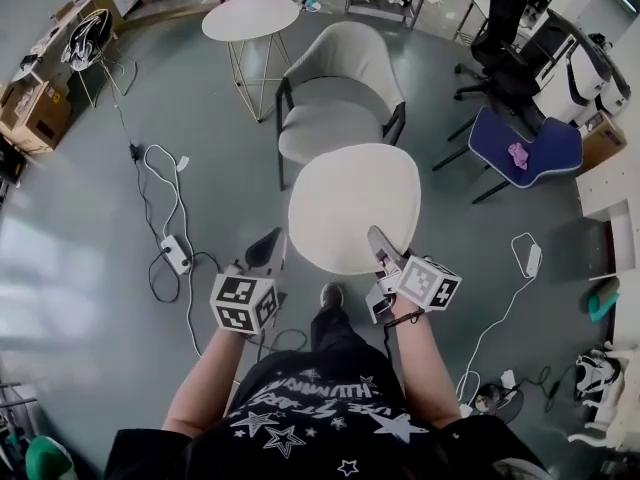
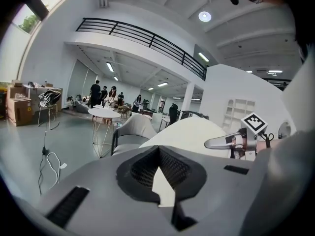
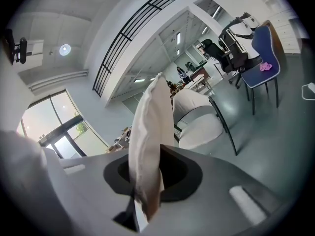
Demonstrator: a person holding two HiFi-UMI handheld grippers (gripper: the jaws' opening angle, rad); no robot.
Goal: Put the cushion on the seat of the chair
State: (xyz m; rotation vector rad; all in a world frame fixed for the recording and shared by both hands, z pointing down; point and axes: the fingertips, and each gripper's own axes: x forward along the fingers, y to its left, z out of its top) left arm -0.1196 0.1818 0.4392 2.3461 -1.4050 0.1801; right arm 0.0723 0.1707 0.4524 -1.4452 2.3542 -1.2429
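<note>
1. The cushion (image 1: 355, 208), cream and rounded, hung in the air between the two grippers, over the grey floor and just in front of the chair (image 1: 335, 88).
2. It lay about flat with its broad face up toward the head camera. Its near edge was at the grippers and its far edge pointed at the chair. In the head view that far edge overlapped the front of the seat (image 1: 320, 133).
3. It looked about as wide as long, so no long axis could be told. It narrowed a little toward the grippers.
4. The left gripper (image 1: 268, 251) had its jaws narrow, closed on the cushion's near-left corner. In the left gripper view a cream wedge sat pinched between them (image 2: 161, 178), and the rest of the cushion (image 2: 189, 132) rose away to the right.
5. The right gripper (image 1: 380, 245) had its jaws narrow too, nipping the near-right edge. In the right gripper view (image 3: 145, 195) the cushion (image 3: 147, 146) showed edge-on, as a thin band.
6. Each gripper's cube, left (image 1: 243, 303) and right (image 1: 430, 281), bore black-and-white square markers.
7. The person's black shirt (image 1: 320, 413) carried white stars and white lettering too blurred to read.
8. A round table (image 1: 250, 16) stood beyond the chair to the left. A blue chair (image 1: 525, 148) with a pink thing (image 1: 517, 154) on it stood well apart to the right.
</note>
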